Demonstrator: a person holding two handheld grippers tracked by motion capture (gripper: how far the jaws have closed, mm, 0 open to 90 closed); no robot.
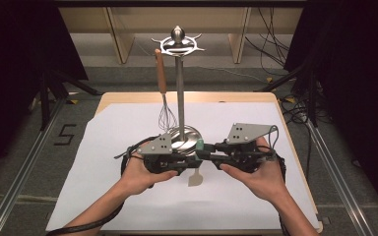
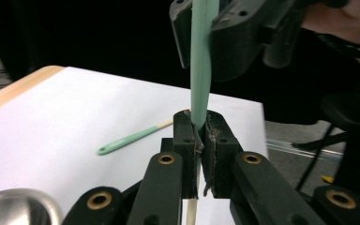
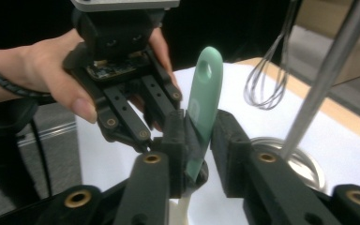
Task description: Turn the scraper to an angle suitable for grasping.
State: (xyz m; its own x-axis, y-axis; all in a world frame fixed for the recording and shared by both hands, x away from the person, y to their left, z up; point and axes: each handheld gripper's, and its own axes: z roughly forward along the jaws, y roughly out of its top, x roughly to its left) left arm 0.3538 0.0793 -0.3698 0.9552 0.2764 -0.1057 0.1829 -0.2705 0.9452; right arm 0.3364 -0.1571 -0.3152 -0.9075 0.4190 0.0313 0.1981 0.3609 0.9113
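Meeting over the paper-covered table (image 1: 103, 196), the two grippers are facing each other across a mint-green spatula (image 3: 205, 101). The left gripper (image 2: 199, 140) is clamping its pads on the spatula's handle, jaws nearly together. The right gripper (image 3: 201, 140) is standing slightly parted around the same handle, with a gap showing beside one pad. The spatula's pale blade (image 1: 195, 178) is hanging at 6 o'clock from the grippers. A metal stand (image 1: 180, 88) is rising at 12 o'clock, a whisk (image 1: 165, 98) dangling from it. A green spoon (image 2: 133, 139) is lying on the paper.
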